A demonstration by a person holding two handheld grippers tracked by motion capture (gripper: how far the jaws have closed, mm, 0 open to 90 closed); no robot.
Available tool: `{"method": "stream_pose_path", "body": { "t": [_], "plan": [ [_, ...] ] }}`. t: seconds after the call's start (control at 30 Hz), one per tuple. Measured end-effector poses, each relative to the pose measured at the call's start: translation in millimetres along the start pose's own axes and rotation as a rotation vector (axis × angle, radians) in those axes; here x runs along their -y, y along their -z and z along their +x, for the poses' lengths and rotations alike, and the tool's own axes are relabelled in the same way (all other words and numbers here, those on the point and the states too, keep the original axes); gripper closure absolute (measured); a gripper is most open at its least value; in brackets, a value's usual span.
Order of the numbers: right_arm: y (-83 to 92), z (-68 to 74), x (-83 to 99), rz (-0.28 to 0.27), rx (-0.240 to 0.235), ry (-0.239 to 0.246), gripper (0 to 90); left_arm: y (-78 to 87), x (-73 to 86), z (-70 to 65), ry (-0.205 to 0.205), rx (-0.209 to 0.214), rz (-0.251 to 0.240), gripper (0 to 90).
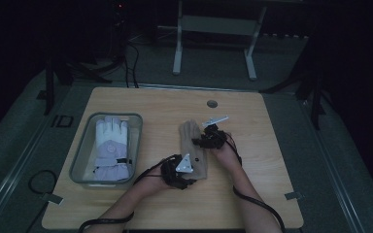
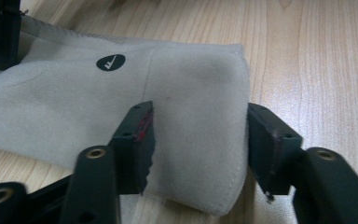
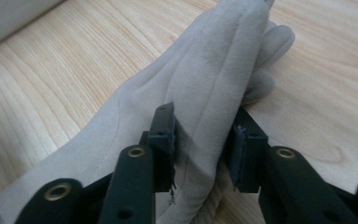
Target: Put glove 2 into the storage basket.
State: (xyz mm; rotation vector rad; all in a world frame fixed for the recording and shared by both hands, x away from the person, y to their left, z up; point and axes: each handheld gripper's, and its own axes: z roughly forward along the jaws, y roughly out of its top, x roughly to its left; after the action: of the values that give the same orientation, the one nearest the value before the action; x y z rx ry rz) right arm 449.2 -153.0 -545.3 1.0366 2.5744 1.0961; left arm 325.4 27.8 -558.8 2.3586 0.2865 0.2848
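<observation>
- The tan glove is lying on the table, right of the clear bin holding a white glove.
- The left gripper is pinching the cuff, raising a fold.
- The right gripper is clamping the bunched finger end.
- Both should be lifting together, keeping the fabric level.

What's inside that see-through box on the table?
A white and lilac glove lies flat inside the clear box, fingers pointing away from the person. Whatever lies beneath that glove is covered.
</observation>
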Motion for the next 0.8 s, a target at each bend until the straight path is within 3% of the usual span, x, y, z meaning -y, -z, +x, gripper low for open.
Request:
{"method": "stream_pose_path", "body": {
  "t": [0.03, 0.17, 0.27, 0.33, 0.37, 0.57, 0.8],
  "plan": [
    [0.3, 5.2, -1.2, 0.004, 0.028, 0.045, 68.7, 0.4, -2.6, 1.0, -0.017, -0.016, 0.022, 57.2],
    [0.5, 12.8, -3.2, 0.011, 0.073, 0.101, 70.3, -0.1, -5.6, 1.4, -0.038, -0.054, 0.047, 70.5],
    [1.8, 14.8, -3.3, 0.006, 0.086, 0.104, 71.5, 1.4, -7.8, 2.0, -0.036, -0.059, 0.062, 78.7],
    [2.9, 14.8, -2.5, -0.011, 0.089, 0.099, 72.2, 1.8, -8.3, 2.2, -0.034, -0.058, 0.066, 80.5],
    [3.7, 15.0, -2.3, -0.015, 0.093, 0.103, 72.6, 2.8, -10.3, 3.7, -0.010, -0.040, 0.073, 81.1],
    [12.5, 21.5, -6.9, -0.026, 0.111, 0.142, 78.4, 8.5, -15.9, 3.7, -0.014, -0.006, 0.093, 82.0],
    [21.4, 26.4, -10.2, -0.022, 0.088, 0.126, 81.8, 14.5, -18.4, -0.5, -0.034, -0.001, 0.106, 82.0]
  ]
}}
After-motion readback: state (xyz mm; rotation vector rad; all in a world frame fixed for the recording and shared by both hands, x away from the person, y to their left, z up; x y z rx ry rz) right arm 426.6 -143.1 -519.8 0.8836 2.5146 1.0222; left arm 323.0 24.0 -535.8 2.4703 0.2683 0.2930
